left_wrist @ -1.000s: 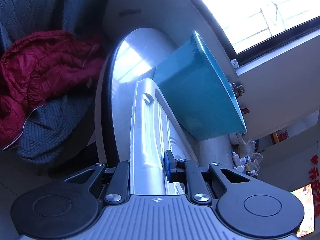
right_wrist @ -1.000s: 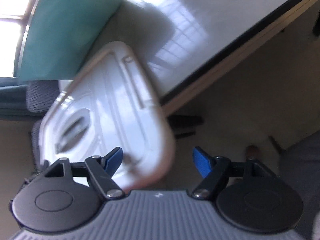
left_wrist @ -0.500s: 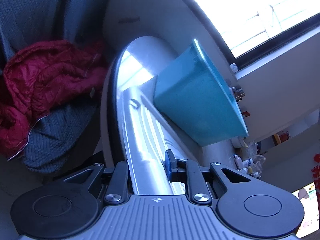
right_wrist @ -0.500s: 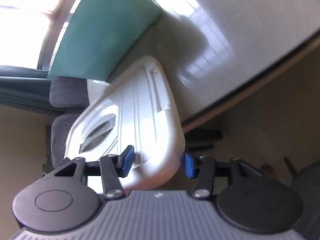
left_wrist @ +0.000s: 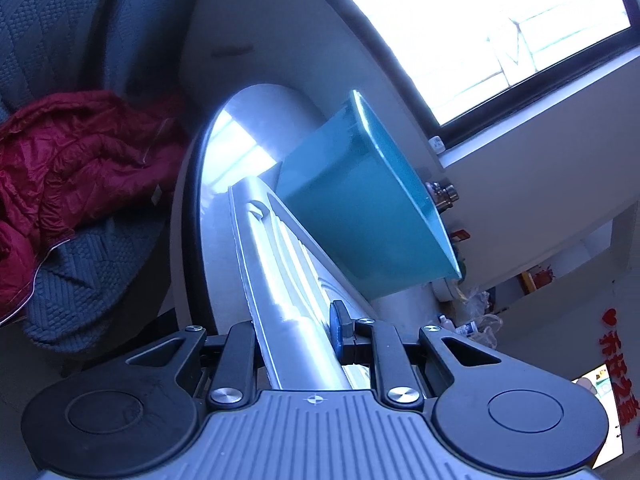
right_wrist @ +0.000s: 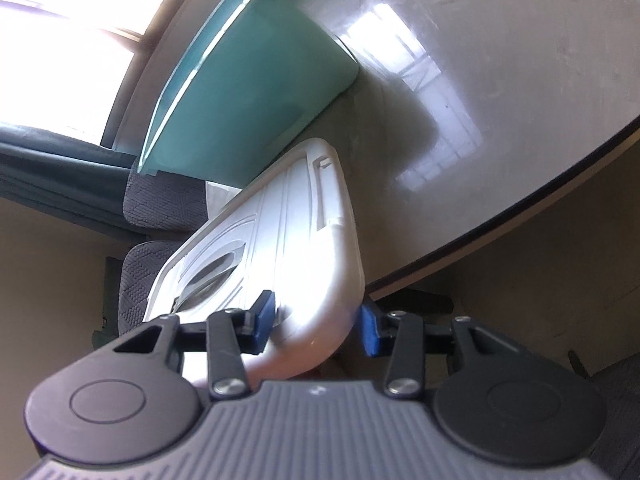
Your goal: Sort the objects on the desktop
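Note:
A white plastic lid [left_wrist: 280,264] with a recessed handle [right_wrist: 216,276] is held between both grippers, tilted over the near edge of the glossy table [right_wrist: 500,80]. My left gripper [left_wrist: 296,332] is shut on one end of the lid. My right gripper [right_wrist: 316,324] is shut on the other end, with a blue pad [right_wrist: 264,316] pressed against each face. Just beyond the lid a teal plastic bin [left_wrist: 360,220] stands on the table, also visible in the right wrist view [right_wrist: 248,92]. Its inside is hidden.
A red jacket [left_wrist: 72,152] lies on a grey quilted seat [left_wrist: 80,272] left of the table. Grey chairs [right_wrist: 160,200] stand behind the lid. The dark table edge [right_wrist: 520,216] drops to the floor. A bright window [left_wrist: 480,20] and small bottles [left_wrist: 460,324] are farther off.
My right gripper, open a second ago beside the lid's end, has shut on it. The lid has swung slightly in the left wrist view, closer to the teal bin.

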Motion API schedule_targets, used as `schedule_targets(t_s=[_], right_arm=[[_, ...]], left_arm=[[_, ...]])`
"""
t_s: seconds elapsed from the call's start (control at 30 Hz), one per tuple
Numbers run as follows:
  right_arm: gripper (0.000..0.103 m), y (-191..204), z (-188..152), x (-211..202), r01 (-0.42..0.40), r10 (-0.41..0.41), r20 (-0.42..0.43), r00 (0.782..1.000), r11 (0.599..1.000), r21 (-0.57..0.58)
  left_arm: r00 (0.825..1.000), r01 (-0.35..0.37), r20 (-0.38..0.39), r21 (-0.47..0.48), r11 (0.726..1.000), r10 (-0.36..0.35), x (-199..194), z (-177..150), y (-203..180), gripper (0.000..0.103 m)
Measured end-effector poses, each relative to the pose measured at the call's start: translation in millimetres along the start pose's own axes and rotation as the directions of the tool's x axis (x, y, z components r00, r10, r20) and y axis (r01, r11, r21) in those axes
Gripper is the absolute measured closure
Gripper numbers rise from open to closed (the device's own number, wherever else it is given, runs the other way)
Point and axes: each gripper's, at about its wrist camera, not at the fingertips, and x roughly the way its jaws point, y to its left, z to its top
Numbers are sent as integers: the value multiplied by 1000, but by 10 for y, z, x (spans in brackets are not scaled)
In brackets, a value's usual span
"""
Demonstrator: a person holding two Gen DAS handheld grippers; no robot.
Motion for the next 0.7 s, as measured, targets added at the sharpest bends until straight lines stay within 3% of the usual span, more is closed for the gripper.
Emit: schedule_targets(t_s=[0.27, 0.7], right_arm=[[59, 122, -69, -184, 25, -24, 22, 999, 998, -65], [59, 510, -535, -566, 47, -33, 83, 996, 984, -172]], left_arm=[[999, 43, 21, -7, 999, -43, -192, -68, -16, 83], [989, 133, 71, -13, 991, -132, -793, -329, 0, 83]])
